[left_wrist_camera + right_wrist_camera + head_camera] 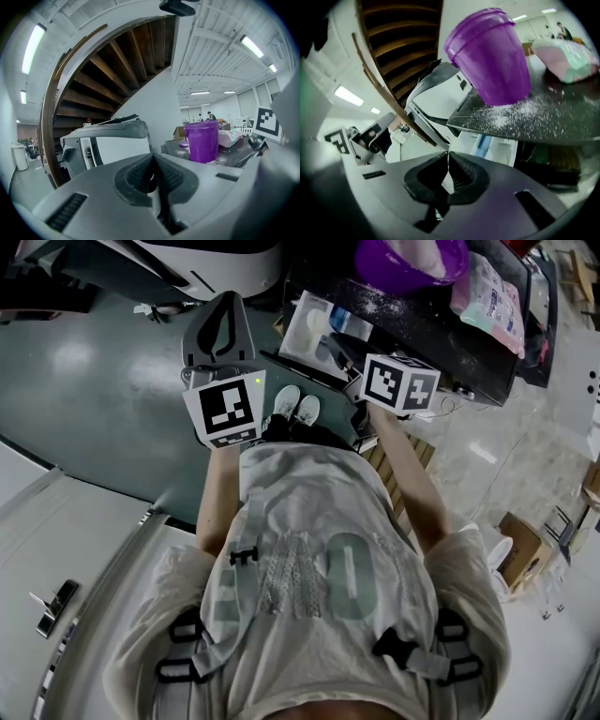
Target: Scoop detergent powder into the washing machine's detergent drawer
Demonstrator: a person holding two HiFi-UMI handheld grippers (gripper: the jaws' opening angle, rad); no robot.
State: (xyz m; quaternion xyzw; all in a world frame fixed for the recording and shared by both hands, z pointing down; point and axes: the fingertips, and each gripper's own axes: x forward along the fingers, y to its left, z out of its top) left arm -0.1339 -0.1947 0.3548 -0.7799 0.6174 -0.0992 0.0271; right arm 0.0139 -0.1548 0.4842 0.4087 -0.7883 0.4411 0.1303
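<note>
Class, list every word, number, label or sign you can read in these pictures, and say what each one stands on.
No text can be read for certain.
Shirt: large pale print, one shape like "O"; the rest is unclear.
Detergent bag: print too blurred to read.
Left marker cube and right marker cube: black-and-white square patterns, no words.

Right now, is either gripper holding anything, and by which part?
Nothing is held. The left gripper and the right gripper both have jaws shut together, empty; the purple plastic cup stands apart, untouched.
</note>
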